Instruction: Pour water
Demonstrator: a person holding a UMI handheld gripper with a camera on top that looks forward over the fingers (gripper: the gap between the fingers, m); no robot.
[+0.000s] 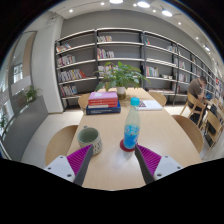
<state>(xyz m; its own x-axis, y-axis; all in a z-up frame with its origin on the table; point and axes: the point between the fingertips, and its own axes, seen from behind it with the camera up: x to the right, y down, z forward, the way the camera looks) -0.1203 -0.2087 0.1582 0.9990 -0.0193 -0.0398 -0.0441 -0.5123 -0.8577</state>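
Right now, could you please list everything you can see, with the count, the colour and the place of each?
bottle: one, clear with blue cap, standing on a red coaster just ahead of the fingers
cup: one, grey-green, on the table left of the bottle
books: one stack, red and blue, beyond the cup
plant: one, green, at the table's far end
table: one, light wood
bookshelves: white, along the back wall
chairs: wooden, around the table
gripper: one, open, magenta pads, nothing between the fingers

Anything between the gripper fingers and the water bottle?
No. In the gripper view, only bare table lies between the open gripper and the bottle, which stands on a red coaster just ahead of the fingers.
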